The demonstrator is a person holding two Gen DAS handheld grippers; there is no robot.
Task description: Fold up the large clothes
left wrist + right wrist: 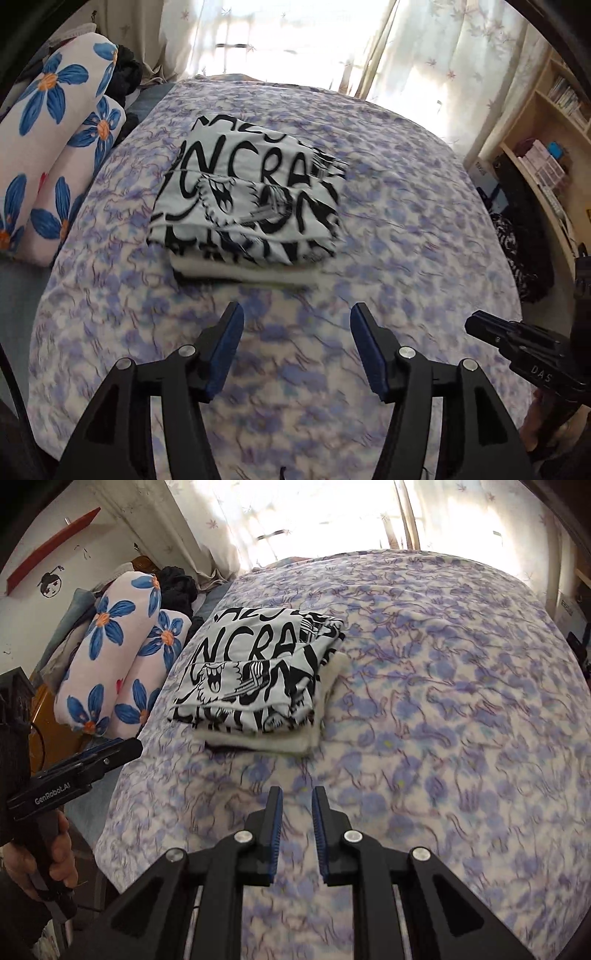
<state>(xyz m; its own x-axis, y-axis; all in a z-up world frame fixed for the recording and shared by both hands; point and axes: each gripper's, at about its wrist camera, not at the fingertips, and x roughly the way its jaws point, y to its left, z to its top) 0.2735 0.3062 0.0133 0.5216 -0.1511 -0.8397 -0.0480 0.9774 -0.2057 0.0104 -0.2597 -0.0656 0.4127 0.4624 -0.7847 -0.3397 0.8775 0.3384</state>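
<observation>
Floral pillows (55,147) beside folded clothes (251,206) — both grippers' fingers (227,350) released, empty.

The left gripper (297,314) is at the lower middle of its frame, jaws wide apart and empty. The right gripper (297,797) is also at lower middle, jaws nearly together with a narrow gap, holding nothing.

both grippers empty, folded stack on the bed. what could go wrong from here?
1. The printed shirt sits skewed on the white folded garment; a nudge may slide it off.
2. The stack lies near the bedspread edge beside the floral pillows.
3. Left gripper and right gripper hover close together; they may collide.
</observation>
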